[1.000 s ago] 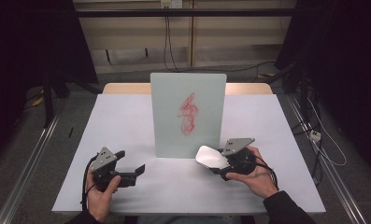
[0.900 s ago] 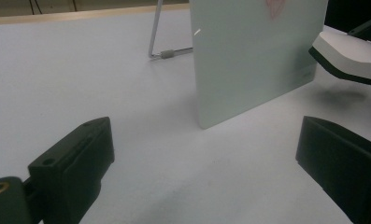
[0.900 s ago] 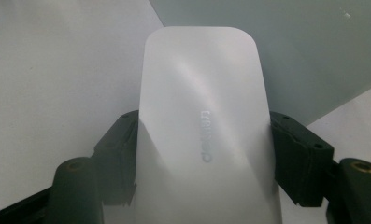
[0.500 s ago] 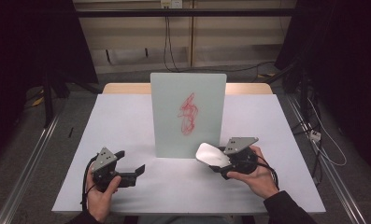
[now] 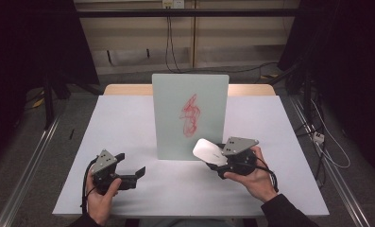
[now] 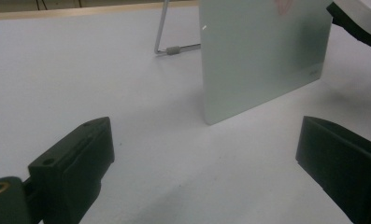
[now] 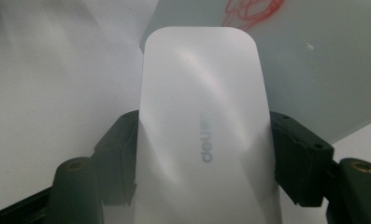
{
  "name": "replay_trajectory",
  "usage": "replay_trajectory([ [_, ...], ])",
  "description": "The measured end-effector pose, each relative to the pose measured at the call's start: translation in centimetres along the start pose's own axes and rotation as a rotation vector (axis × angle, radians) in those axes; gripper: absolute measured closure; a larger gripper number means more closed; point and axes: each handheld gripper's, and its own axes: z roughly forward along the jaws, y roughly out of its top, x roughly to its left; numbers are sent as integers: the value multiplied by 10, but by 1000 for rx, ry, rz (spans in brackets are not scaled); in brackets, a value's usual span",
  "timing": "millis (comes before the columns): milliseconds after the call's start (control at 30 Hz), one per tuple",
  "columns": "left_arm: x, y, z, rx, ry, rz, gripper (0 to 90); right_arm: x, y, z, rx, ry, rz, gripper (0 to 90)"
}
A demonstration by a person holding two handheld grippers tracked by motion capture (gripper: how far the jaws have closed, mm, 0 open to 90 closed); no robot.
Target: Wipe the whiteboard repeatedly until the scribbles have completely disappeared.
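Centrally, we found the white eraser (image 7: 204, 135) clamped between the right gripper's (image 5: 221, 160) two fingers (image 7: 297, 154), its rounded end projecting past them toward the upright board (image 5: 190, 116) and its red scribble (image 5: 190, 115). We noted the left gripper (image 5: 131, 170) wide open and empty, low over the table (image 5: 123, 123), well apart from the board.

A pale glass board (image 5: 190, 116) is standing upright at the middle of a white table (image 5: 128, 118), carrying a red scribble (image 5: 190, 115). The right gripper (image 5: 217, 158) is gripping a white eraser (image 5: 209, 152) just beside the board's lower right corner — the left gripper (image 5: 131, 172) is resting gaping, well apart.
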Motion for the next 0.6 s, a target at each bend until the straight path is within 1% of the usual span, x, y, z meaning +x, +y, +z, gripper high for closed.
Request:
replay_trajectory([
  [67,0,-1,-1,5,5,3,43,0,2,1,-10,-22,-12,312],
  [100,0,-1,-2,-2,5,-4,43,0,4,1,-11,-32,-26,312],
  [167,0,-1,-3,1,11,2,43,1,7,2,-20,-57,-39,312],
  [233,0,-1,-2,-2,7,-4,43,2,11,2,-29,-74,-53,312],
  [333,-1,-1,-2,2,0,0,43,4,18,1,-47,-91,-73,312],
  [400,-1,-1,-2,1,-3,3,43,5,23,2,-45,-98,-87,312],
  [433,0,-1,-2,2,-4,0,43,6,25,2,-44,-105,-87,312],
  [500,0,-1,-1,3,-3,-1,43,6,29,4,-44,-127,-107,312],
  [600,0,0,-1,5,-3,2,43,4,35,7,-56,-157,-114,312],
])
